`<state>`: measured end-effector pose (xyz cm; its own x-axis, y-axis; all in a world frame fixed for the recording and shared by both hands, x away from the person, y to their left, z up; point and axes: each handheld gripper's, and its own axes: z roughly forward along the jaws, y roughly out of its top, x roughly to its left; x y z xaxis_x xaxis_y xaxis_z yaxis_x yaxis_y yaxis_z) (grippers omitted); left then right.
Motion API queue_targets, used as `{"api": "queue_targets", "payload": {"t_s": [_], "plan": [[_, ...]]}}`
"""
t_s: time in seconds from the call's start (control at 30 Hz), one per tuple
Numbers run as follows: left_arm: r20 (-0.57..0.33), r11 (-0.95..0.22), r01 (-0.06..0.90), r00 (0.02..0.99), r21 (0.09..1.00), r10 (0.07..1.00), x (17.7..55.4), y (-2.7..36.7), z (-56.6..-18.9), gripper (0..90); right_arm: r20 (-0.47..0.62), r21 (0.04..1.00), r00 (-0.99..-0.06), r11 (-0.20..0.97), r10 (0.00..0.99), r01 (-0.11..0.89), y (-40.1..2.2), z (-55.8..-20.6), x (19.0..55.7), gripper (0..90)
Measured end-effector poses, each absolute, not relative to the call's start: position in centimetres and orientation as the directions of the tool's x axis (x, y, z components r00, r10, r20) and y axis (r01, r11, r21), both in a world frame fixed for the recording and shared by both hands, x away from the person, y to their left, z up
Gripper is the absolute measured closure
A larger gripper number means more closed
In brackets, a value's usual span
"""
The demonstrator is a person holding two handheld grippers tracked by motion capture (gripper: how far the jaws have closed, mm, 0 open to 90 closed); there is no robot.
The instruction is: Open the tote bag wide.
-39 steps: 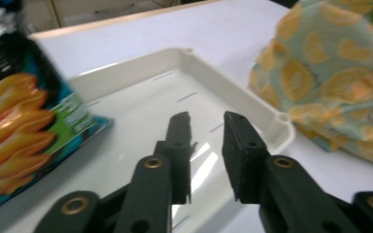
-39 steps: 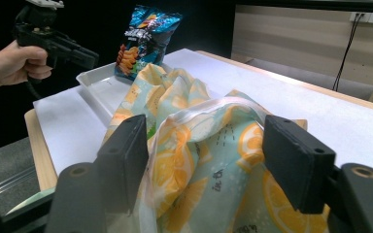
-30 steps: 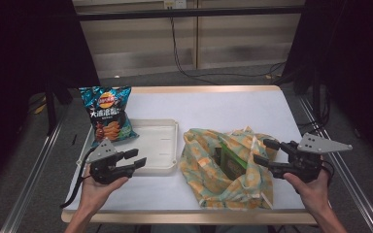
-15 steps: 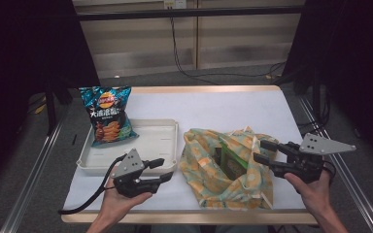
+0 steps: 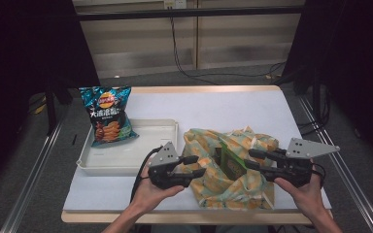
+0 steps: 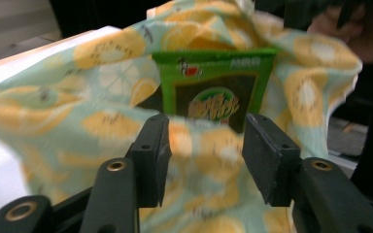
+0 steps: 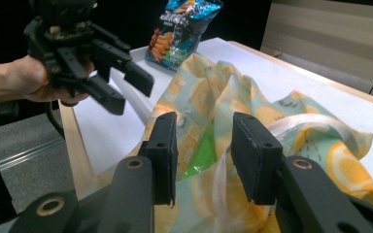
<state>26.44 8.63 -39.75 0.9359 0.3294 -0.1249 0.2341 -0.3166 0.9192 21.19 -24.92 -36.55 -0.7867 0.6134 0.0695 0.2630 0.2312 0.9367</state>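
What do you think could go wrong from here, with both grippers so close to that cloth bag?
1. The left gripper is open at the bag's soft edge; it might pinch only loose cloth, which could slip free.
2. The green packet stands upright in the bag's mouth; tugging the cloth could tip it over or out.
3. The right gripper, also open, sits by the pale handle and might snag it.
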Motion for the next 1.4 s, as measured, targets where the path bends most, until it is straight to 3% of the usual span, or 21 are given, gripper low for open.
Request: {"api": "queue_targets", "payload": {"t_s": [0.33, 0.43, 0.7, 0.77, 0.83, 1.07, 1.17, 1.4], "plan": [[-0.134, -0.333, 0.237, 0.943, 0.913, 0.304, 29.3, 5.9, -40.5, 53.3, 0.069, 0.931, -0.781, 0.24, 0.621, 0.274, -25.1, -36.8, 21.3, 61.8], [-0.127, -0.342, 0.234, 0.943, 0.91, 0.308, 29.6, 5.6, -40.6, 50.0, 0.081, 0.933, -0.771, 0.224, 0.631, 0.281, -25.4, -36.9, 21.4, 55.9], [-0.102, -0.371, 0.216, 0.947, 0.903, 0.304, 31.2, 4.1, -40.6, 45.5, 0.085, 0.936, -0.755, 0.208, 0.65, 0.284, -26.0, -36.8, 21.6, 55.6], [-0.131, -0.347, 0.231, 0.948, 0.909, 0.29, 31.7, 3.8, -40.5, 38.0, 0.083, 0.938, -0.752, 0.204, 0.654, 0.281, -26.1, -36.9, 21.7, 53.6], [-0.112, -0.372, 0.221, 0.95, 0.902, 0.292, 32.0, 3.1, -40.8, 37.1, 0.089, 0.936, -0.747, 0.202, 0.659, 0.29, -26.2, -37.0, 21.6, 50.5], [-0.098, -0.395, 0.188, 0.966, 0.899, 0.238, 32.7, 1.3, -41.5, 30.3, 0.096, 0.935, -0.743, 0.195, 0.662, 0.296, -26.3, -37.1, 21.7, 50.4], [-0.131, -0.389, 0.203, 0.97, 0.899, 0.204, 32.8, 0.5, -41.7, 27.5, 0.095, 0.936, -0.742, 0.195, 0.664, 0.294, -26.3, -37.1, 21.7, 50.3], [-0.078, -0.429, 0.136, 0.986, 0.893, 0.15, 32.1, -0.6, -41.8, 25.8, 0.097, 0.936, -0.733, 0.189, 0.673, 0.297, -26.5, -37.2, 21.7, 50.0]]}}
